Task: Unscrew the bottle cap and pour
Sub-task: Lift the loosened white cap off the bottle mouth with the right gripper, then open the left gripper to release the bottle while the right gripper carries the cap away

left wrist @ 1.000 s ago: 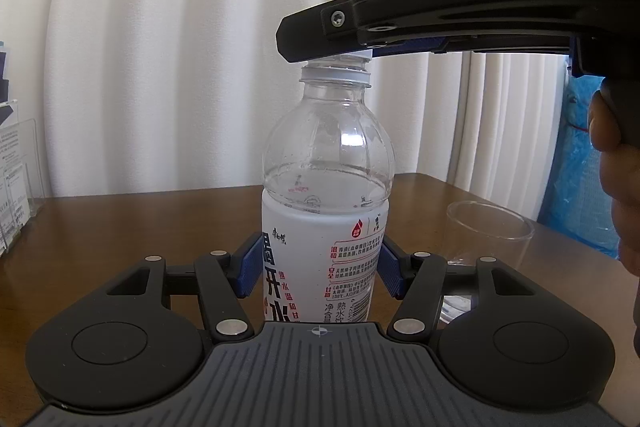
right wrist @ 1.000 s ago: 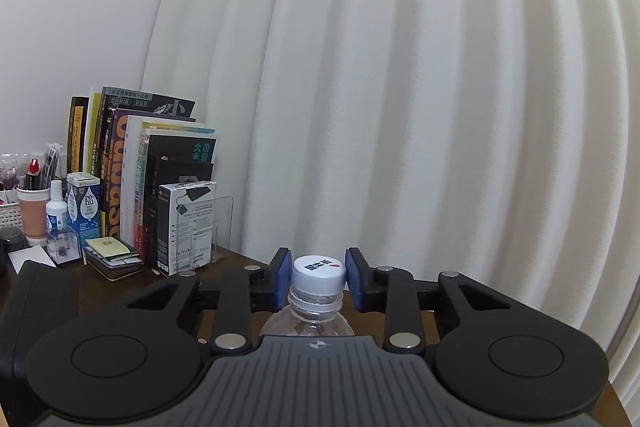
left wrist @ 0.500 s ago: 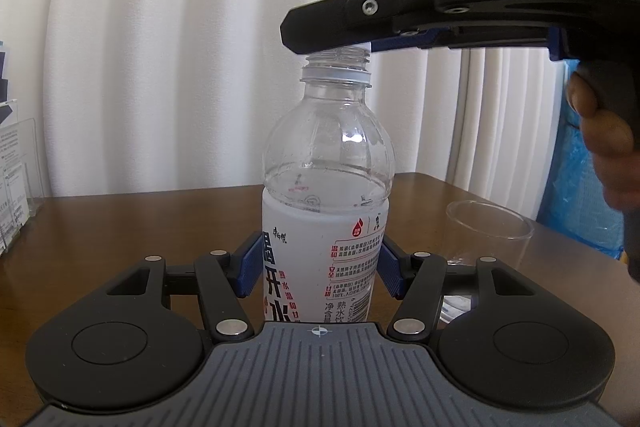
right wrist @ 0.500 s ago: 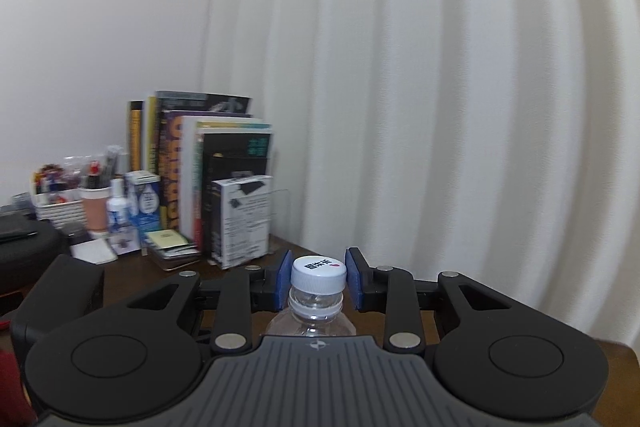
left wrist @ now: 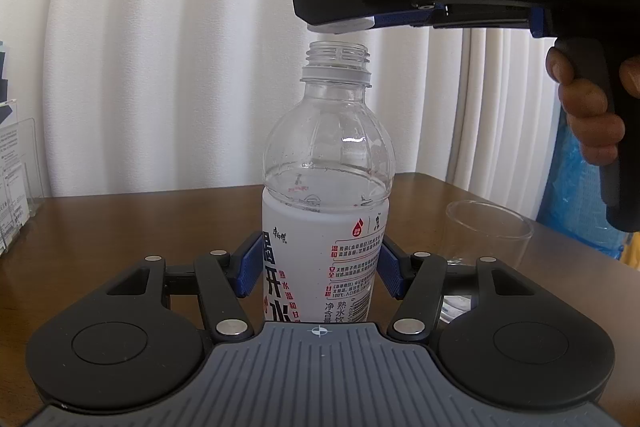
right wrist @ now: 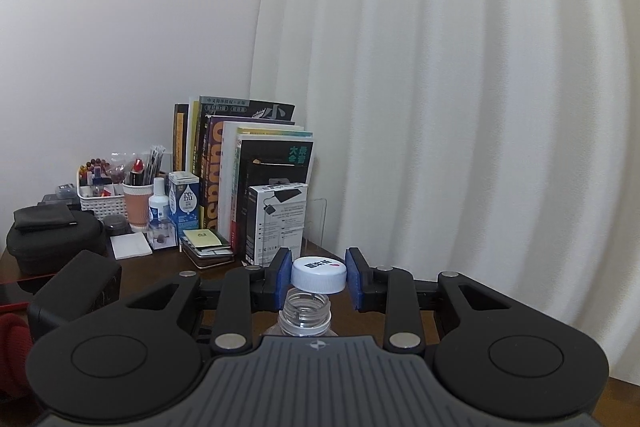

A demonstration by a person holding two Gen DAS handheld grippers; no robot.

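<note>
- Your left gripper [left wrist: 318, 273] is clenched on the bottle [left wrist: 326, 211] at centre frame, its blue pads pressed to either side of the white label; the bottle stands upright on the brown table [left wrist: 120, 227].
- Your right gripper [right wrist: 319, 277] grasps the white cap [right wrist: 319, 275] between its blue pads, clear of the open threaded neck just beneath it.
- In the left wrist view, the cap [left wrist: 340, 25] sits under the black fingers at upper centre, with a gap between it and the bottle's mouth.
- Your hand [left wrist: 592, 107] wraps the gripper handle at the right edge of that frame.
- A clear glass [left wrist: 486, 239] stands on the table at lower right, just beside the bottle and partly hidden behind your left gripper's arm.
- White curtains [left wrist: 160, 47] fill the background.
- In the right wrist view, a row of books [right wrist: 244, 171], a white box [right wrist: 276, 223], a small basket [right wrist: 100, 201] of pens and a black case [right wrist: 52, 239] crowd the left middle of the frame.
</note>
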